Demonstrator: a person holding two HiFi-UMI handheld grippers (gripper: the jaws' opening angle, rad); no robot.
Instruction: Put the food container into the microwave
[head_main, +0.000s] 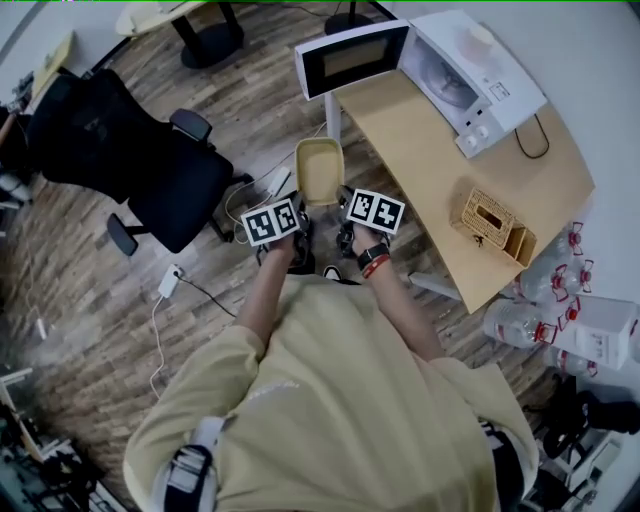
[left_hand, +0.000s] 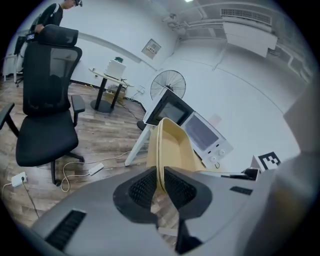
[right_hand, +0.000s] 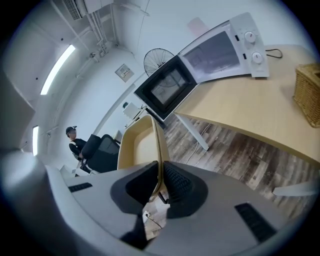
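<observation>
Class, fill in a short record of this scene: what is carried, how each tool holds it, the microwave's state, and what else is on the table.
carried: container, looks empty, held in the air beside the table
left tool: shut on the container's rim
right tool: shut on the opposite rim
microwave: on the table, door open
also on table: basket

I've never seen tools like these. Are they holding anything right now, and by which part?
Yes: one pale yellow rectangular plastic food container. The left gripper clamps its left side wall, the right gripper its right side wall.
</observation>
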